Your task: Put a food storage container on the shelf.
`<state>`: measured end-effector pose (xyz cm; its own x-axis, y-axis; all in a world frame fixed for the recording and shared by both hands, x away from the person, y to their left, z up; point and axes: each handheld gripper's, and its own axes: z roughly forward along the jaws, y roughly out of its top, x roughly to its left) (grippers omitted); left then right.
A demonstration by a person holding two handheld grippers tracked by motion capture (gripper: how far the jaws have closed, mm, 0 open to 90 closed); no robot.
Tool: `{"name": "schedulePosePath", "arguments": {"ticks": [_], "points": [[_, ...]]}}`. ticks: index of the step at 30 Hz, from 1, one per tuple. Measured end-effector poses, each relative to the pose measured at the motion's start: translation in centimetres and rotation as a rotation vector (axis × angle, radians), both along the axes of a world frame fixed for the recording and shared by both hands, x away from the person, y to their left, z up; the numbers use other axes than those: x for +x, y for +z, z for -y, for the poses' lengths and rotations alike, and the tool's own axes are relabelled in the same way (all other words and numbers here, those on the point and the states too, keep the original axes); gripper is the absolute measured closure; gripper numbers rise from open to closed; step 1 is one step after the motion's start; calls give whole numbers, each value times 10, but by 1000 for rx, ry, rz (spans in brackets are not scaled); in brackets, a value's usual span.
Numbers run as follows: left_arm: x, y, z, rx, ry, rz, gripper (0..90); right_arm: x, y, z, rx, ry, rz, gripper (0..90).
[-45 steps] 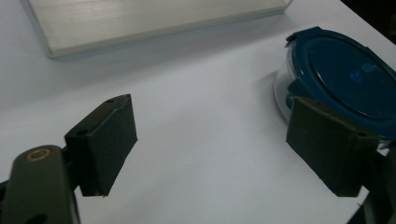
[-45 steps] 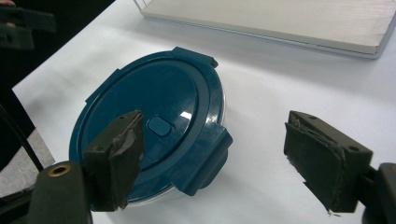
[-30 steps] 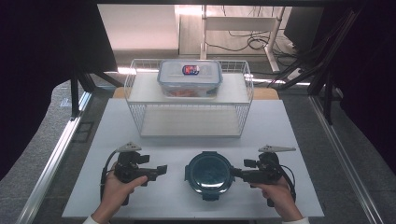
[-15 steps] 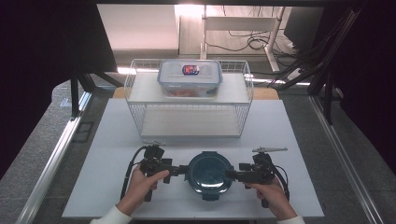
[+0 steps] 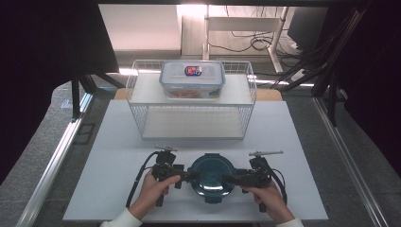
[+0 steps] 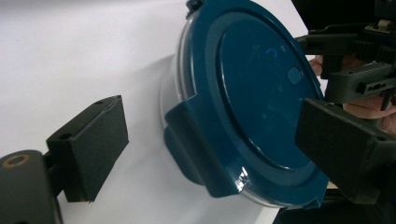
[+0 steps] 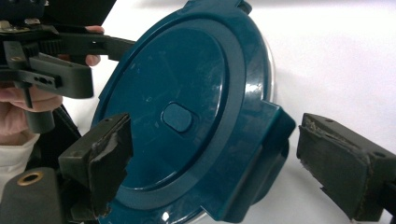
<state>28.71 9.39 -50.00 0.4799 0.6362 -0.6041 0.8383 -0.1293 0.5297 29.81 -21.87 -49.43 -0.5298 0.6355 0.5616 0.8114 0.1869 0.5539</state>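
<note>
Under the round container's (image 5: 211, 176) teal lid (image 6: 254, 93), contents hidden

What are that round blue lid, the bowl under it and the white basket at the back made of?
The round blue lid looks like glossy moulded plastic: it shows soft reflections and has moulded clip flaps. The bowl under it is clear and shiny at its rim, so glass or clear plastic; I cannot tell which. The white basket looks like thin metal wire with a white coating, judging by its fine open grid.

Round teal-lidded container (image 5: 211, 173) sits flat, lid latched.
</note>
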Motion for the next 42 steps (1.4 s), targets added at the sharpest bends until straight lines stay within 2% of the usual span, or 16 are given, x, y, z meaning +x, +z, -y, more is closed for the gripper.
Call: {"name": "schedulePosePath", "arguments": {"ticks": [4,8,13,16,17,20,23,28,31,35,42], "points": [[1,-4,5,-9,-16,-15,99,0,-2,-3,-1,9,-10,115],[1,-7,8,-26,-11,-34,109,0,-5,-7,8,17,-26,124],[0,-8,10,-28,-11,-40,121,0,-6,-8,9,4,-40,137],[1,-15,9,-47,0,-77,132,0,-7,-8,9,3,-51,141],[2,-16,9,-48,-13,-82,129,0,-8,-8,9,3,-54,144],[0,-14,10,-49,-13,-71,159,0,-9,-10,2,3,-59,157],[-2,-13,12,-61,-29,-84,209,1,-9,-8,18,-20,-83,190],[-2,-12,11,-65,-18,-108,228,3,-10,-1,52,-33,-127,249],[-3,-10,10,-61,-19,-112,250,4,-9,0,64,-39,-132,279],[-7,-6,9,-61,-12,-99,287,1,-5,3,70,-39,-128,312],[-16,1,6,-69,26,-79,349,-3,0,6,85,-45,-91,360]]}}
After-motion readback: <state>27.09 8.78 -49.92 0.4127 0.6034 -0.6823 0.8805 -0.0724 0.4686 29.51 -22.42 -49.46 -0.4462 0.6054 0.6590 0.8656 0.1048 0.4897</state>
